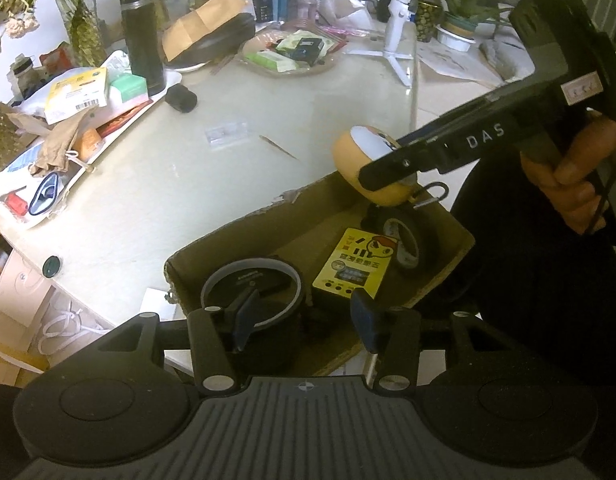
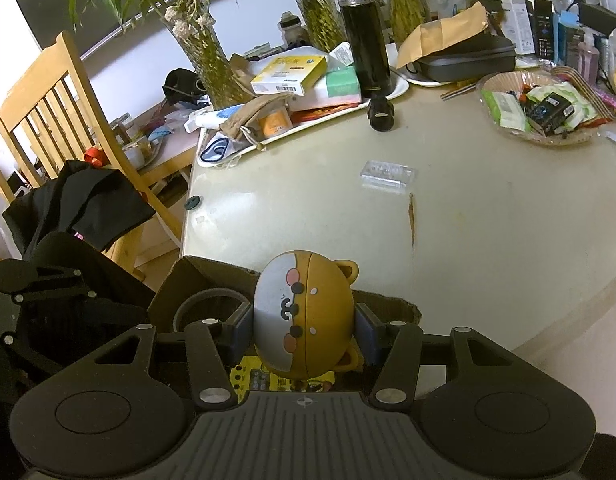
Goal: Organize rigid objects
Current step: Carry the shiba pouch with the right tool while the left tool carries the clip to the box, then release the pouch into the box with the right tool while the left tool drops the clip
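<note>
A brown cardboard box (image 1: 244,228) sits at the near table edge. It holds a round black tin (image 1: 250,292), a yellow card pack (image 1: 354,266) and a black tape roll (image 1: 406,242). My right gripper (image 2: 304,330) is shut on an orange and grey bear-faced toy (image 2: 308,312), held above the box (image 2: 388,304). In the left wrist view the toy (image 1: 362,156) hangs over the box's far right corner in the right gripper (image 1: 388,168). My left gripper (image 1: 302,316) is open and empty, low over the box beside the tin.
On the cream table (image 2: 468,240) lie a clear plastic case (image 2: 388,172), a thin brown sliver (image 2: 412,220) and a small black cylinder (image 2: 381,114). A black bottle (image 2: 364,40), a cluttered tray (image 2: 292,112) and a bowl of packets (image 2: 544,108) stand behind. A wooden chair (image 2: 48,92) is left.
</note>
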